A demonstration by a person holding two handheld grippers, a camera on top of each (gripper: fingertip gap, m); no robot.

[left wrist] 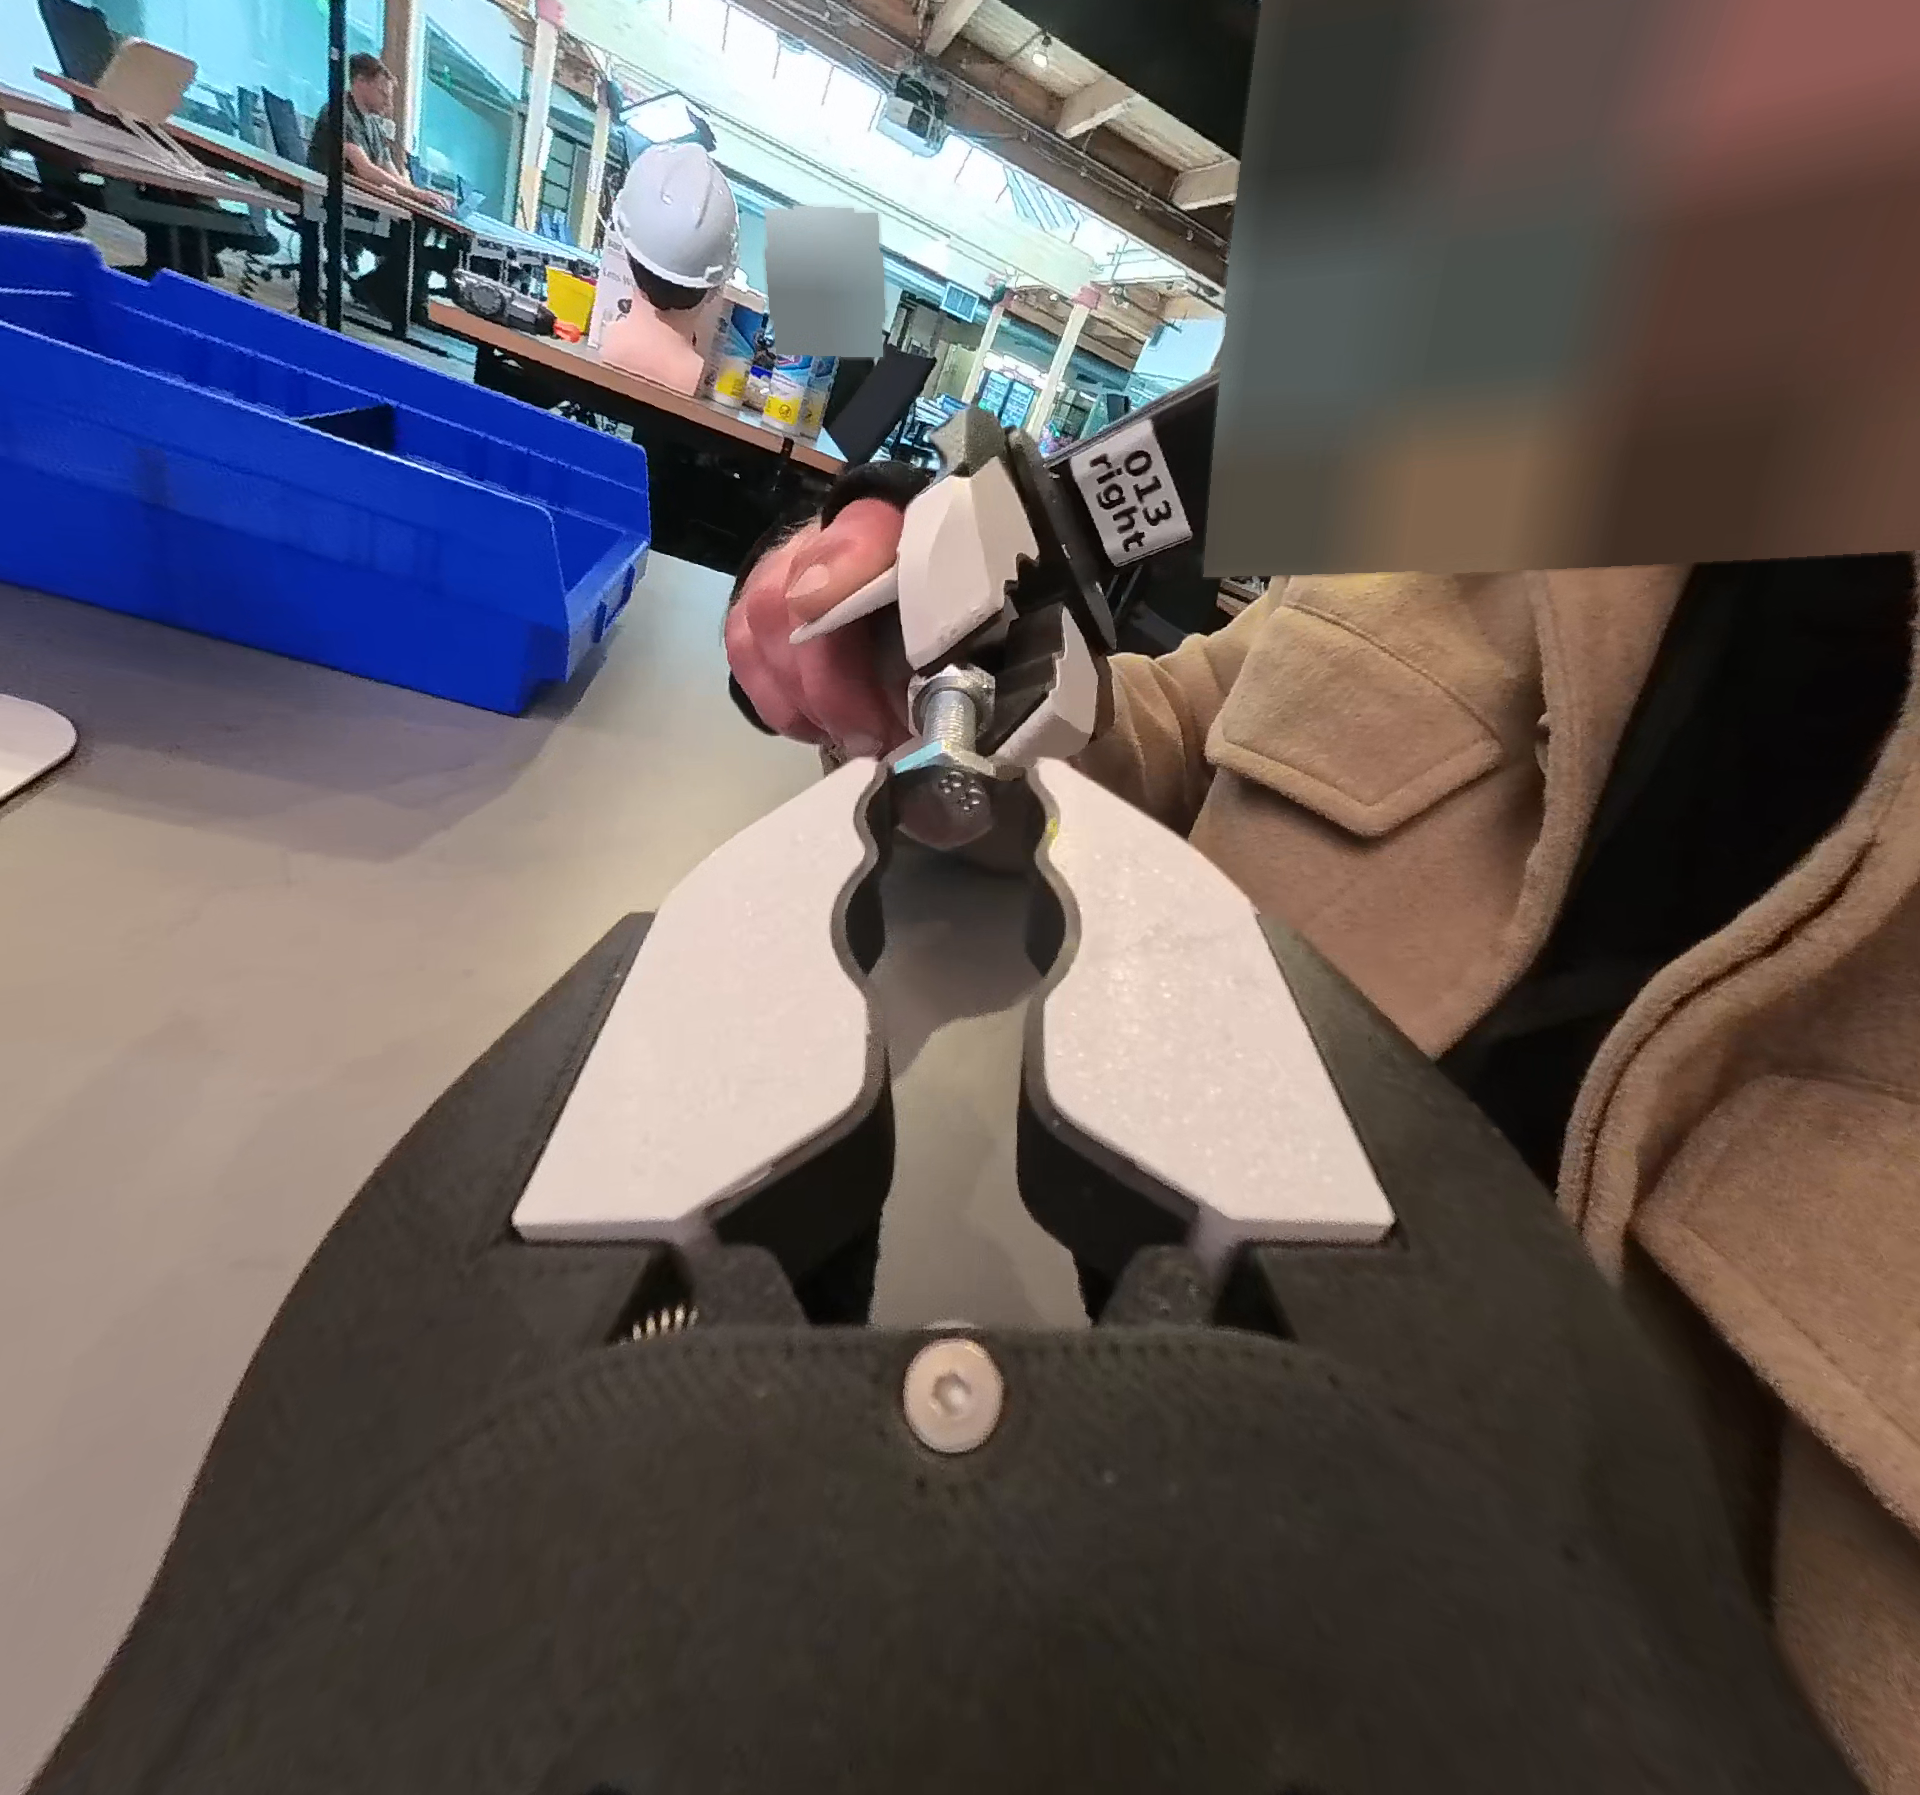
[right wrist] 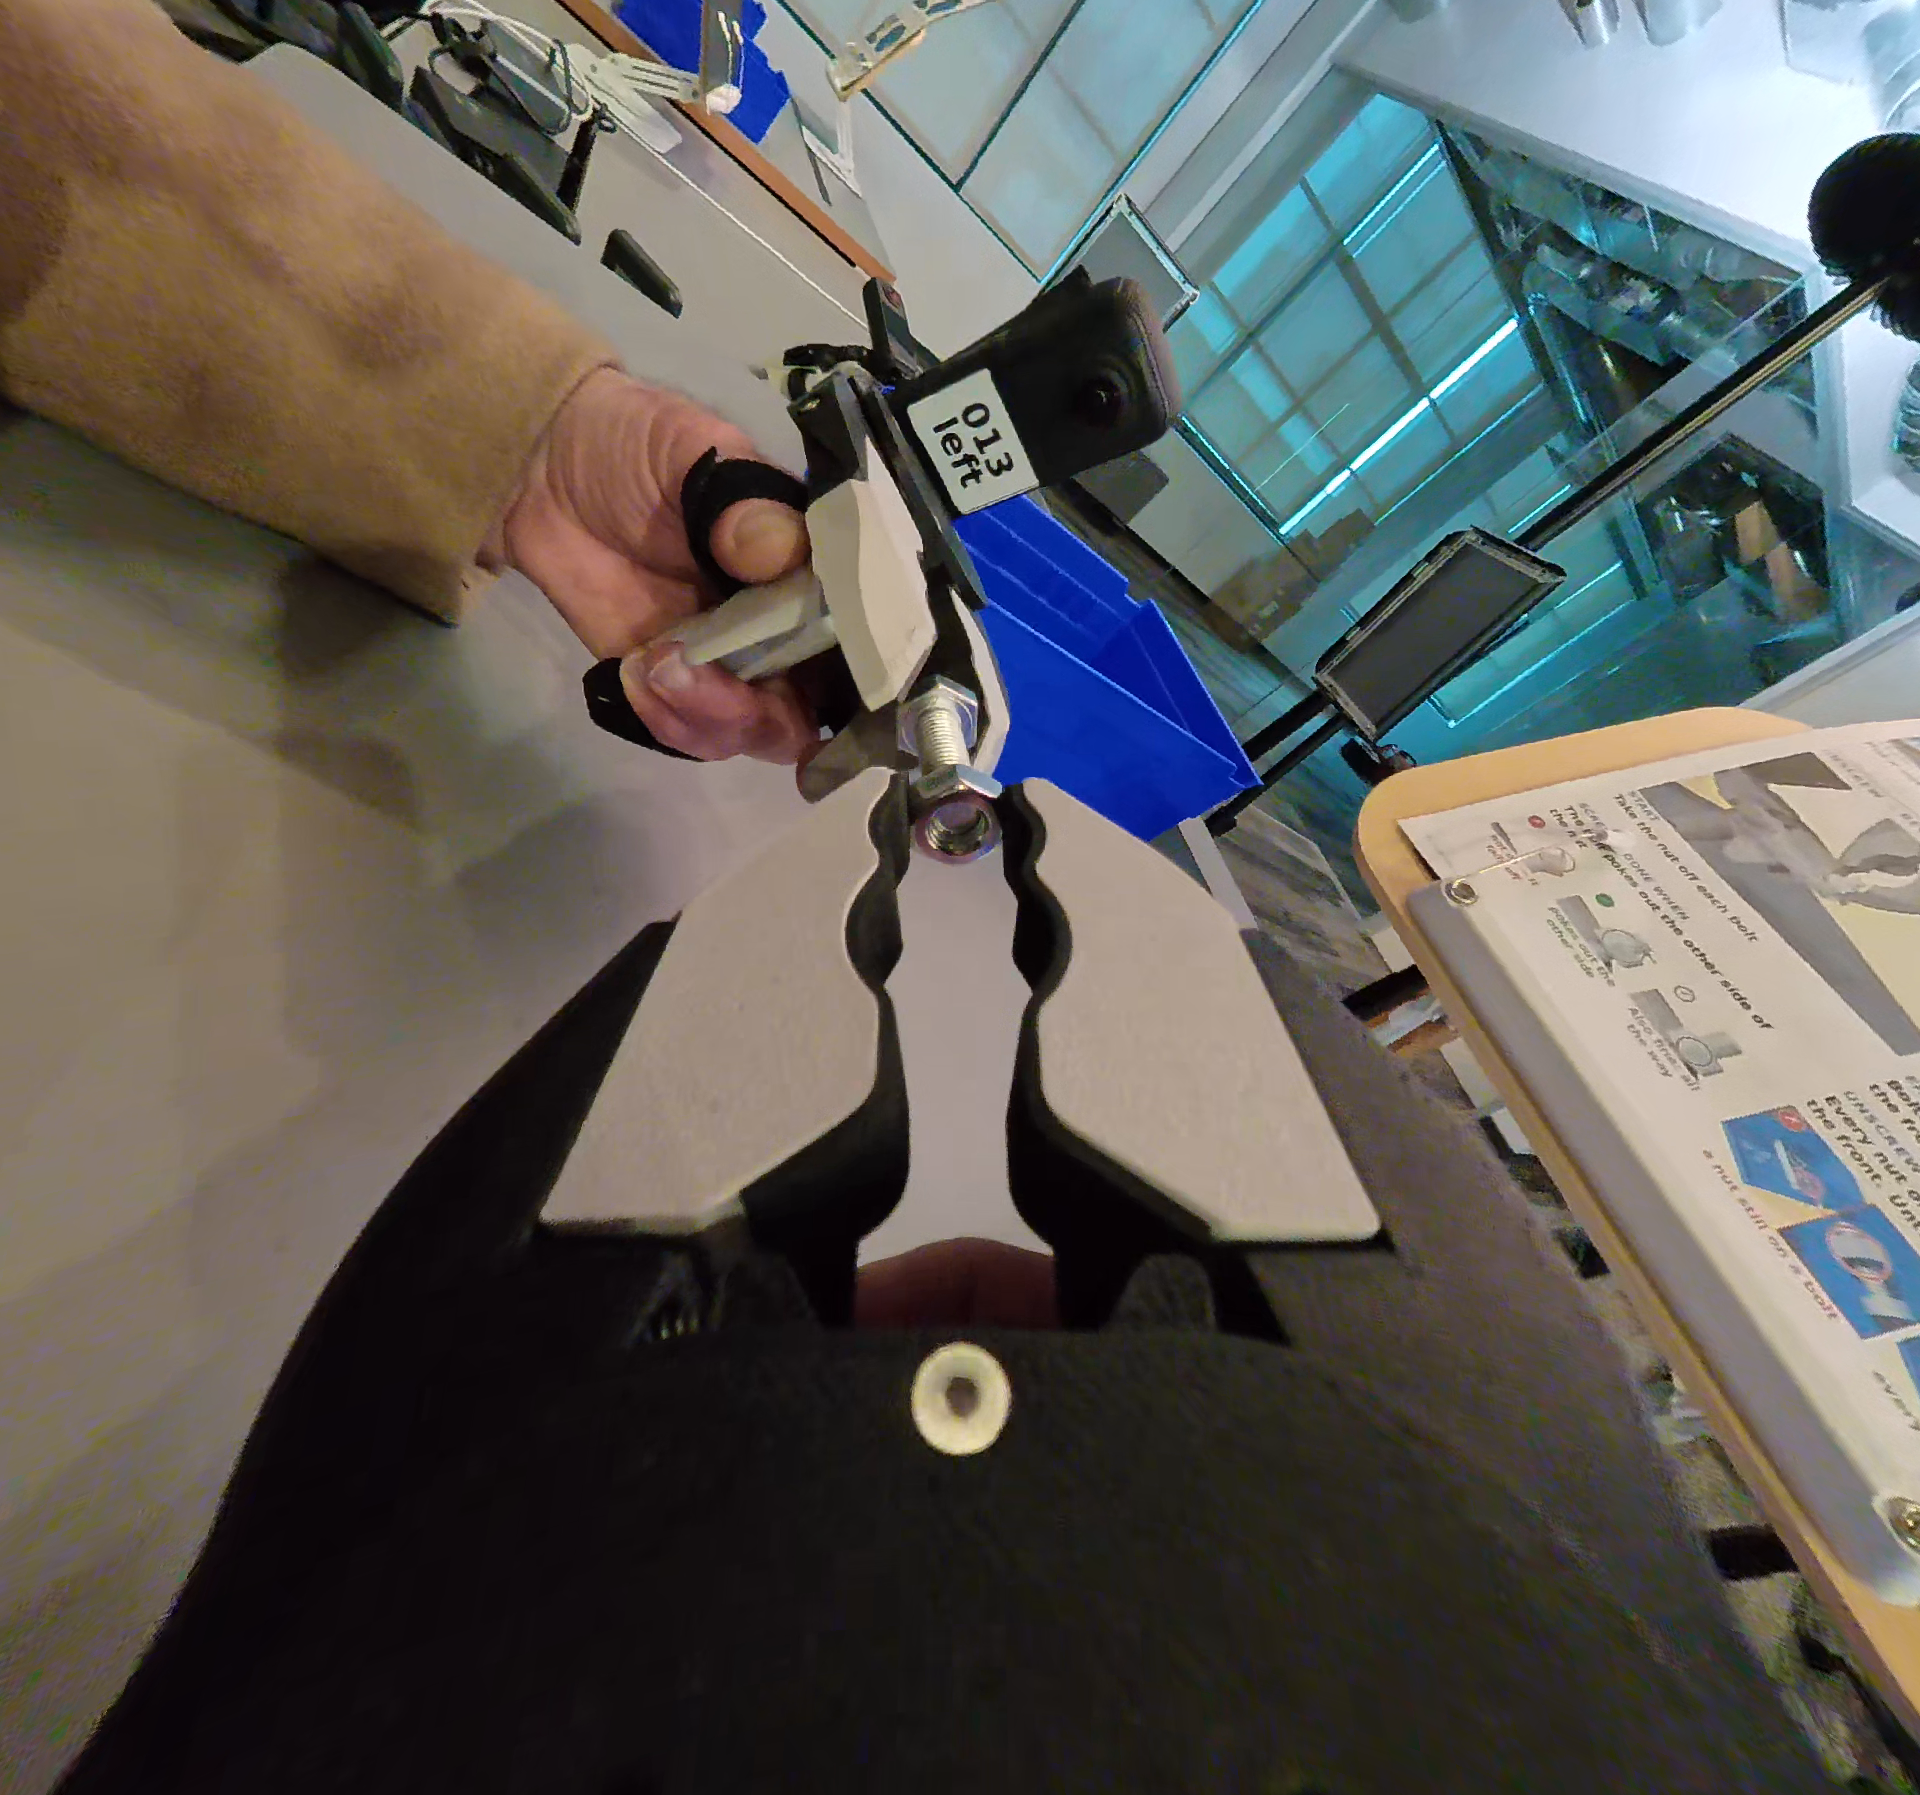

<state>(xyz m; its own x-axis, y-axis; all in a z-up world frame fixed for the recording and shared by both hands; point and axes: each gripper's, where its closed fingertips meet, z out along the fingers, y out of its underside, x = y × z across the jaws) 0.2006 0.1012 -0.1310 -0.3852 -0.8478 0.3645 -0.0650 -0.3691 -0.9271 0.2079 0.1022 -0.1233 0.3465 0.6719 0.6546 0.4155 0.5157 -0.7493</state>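
A silver bolt is held between my two grippers above the grey table [left wrist: 260, 966]. In the left wrist view my left gripper [left wrist: 956, 795] is shut on the bolt's hexagonal head [left wrist: 958, 807], whose marked face points at the camera. The threaded shaft [left wrist: 940, 711] runs away to the right gripper [left wrist: 971, 680] beyond, which a hand holds. In the right wrist view my right gripper [right wrist: 954, 815] is shut on a silver nut [right wrist: 956, 826] at the shaft's end. The shaft [right wrist: 940, 743] leads on to the left gripper [right wrist: 914, 675], held by a hand in a tan sleeve.
A blue plastic bin [left wrist: 312, 519] stands on the table beyond the grippers and also shows in the right wrist view [right wrist: 1101, 696]. A printed sheet on a wooden board [right wrist: 1662, 1018] stands at the right. The person's tan coat [left wrist: 1558, 914] is close by. Desks and seated people are far behind. Less than 4 cm separates the two grippers' tips.
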